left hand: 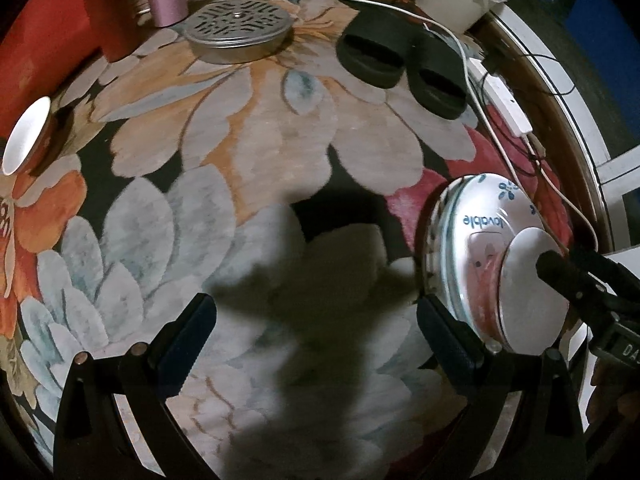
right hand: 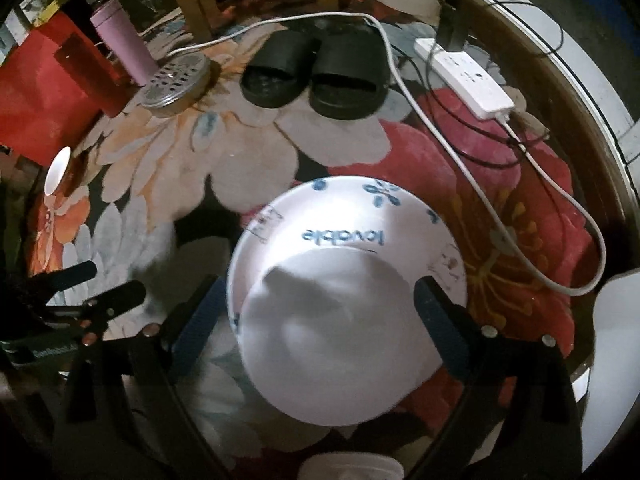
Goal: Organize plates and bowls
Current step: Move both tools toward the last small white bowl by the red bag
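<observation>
Evidently the wide-open right tongs (right hand: 320,312) straddled a white glazed "lovable" bowl (right hand: 344,248), ungripped: stiff, slippery, breakable, best pinched at its rim; left tongs (left hand: 316,340) gaped empty.

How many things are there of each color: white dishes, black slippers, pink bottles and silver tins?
White dishes: 2, the lovable plate with a bowl on it; a third may sit at the left edge, too sideways to tell.
Black slippers: 2.
Pink bottles: 1.
Silver tins: 1.
Total: 6.
</observation>
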